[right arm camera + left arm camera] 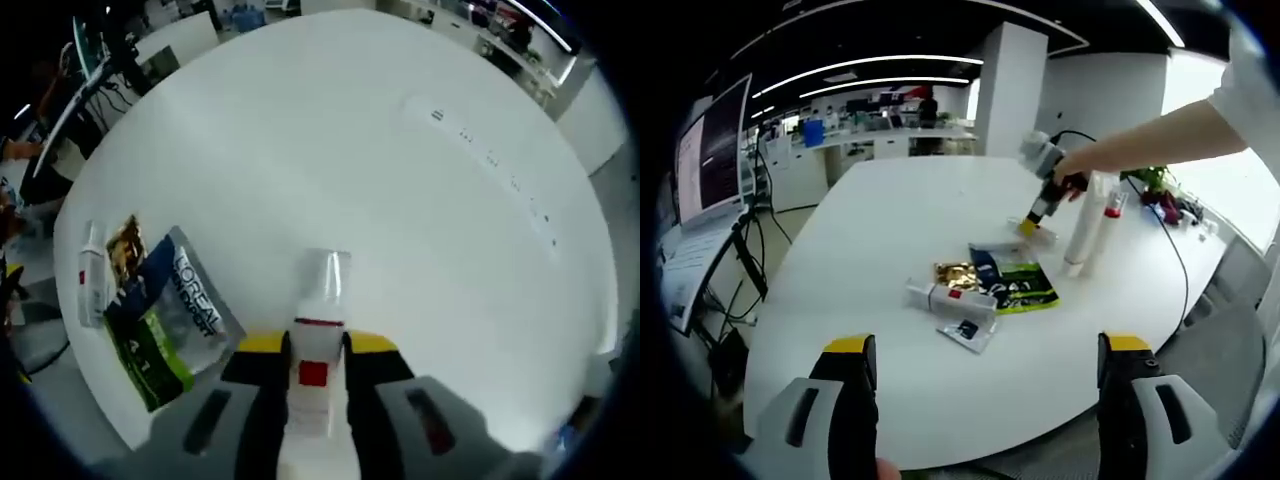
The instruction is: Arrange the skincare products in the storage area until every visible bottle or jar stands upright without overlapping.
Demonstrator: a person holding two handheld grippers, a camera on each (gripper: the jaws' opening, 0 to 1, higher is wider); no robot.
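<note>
sachets (pixel 1012 283) mid-table (pixel 890 220), tube (pixel 948 297) beside them, bottles (pixel 1085 232) behind

The blue-and-green sachet (pixel 170 320) on the table reads "L'OREAL".

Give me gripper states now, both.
Left gripper: open, holding nothing, above the table.
Right gripper: closed on a white bottle with a clear cap.
</note>
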